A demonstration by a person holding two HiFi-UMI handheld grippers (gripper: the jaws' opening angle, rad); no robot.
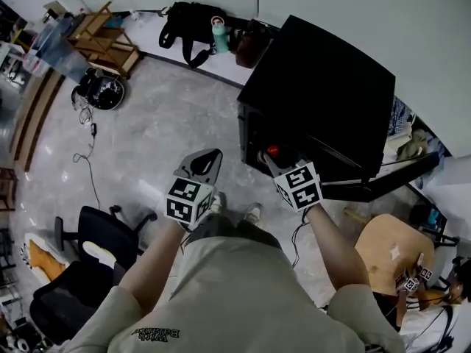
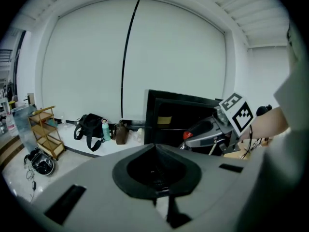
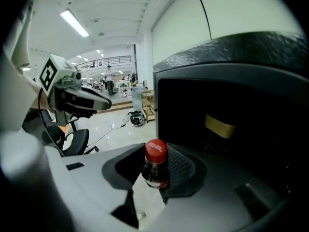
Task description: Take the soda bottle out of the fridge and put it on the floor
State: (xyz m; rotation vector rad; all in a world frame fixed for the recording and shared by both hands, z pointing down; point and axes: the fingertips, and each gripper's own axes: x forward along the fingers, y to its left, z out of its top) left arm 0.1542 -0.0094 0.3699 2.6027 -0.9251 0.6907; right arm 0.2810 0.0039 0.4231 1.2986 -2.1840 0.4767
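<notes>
The soda bottle (image 3: 155, 167), clear with a red cap, stands upright between the pads of my right gripper (image 3: 154, 174), which is shut on its neck and shoulder. In the head view the red cap (image 1: 273, 151) shows just in front of the open black fridge (image 1: 324, 87), ahead of the right gripper (image 1: 278, 162). The fridge's dark inside (image 3: 231, 124) fills the right of the right gripper view. My left gripper (image 1: 207, 162) hangs to the left over the grey floor, its curved pads meeting at the tips with nothing inside (image 2: 155, 170). It also sees the right gripper (image 2: 206, 131).
The fridge door (image 1: 383, 184) hangs open at the right. A black bag (image 1: 188, 20), a teal flask (image 1: 219, 38) and a brown bag (image 1: 250, 46) line the back wall. A wooden rack (image 1: 99, 39), floor cables (image 1: 88, 142), an office chair (image 1: 99, 245) and a round wooden seat (image 1: 390, 252) stand around.
</notes>
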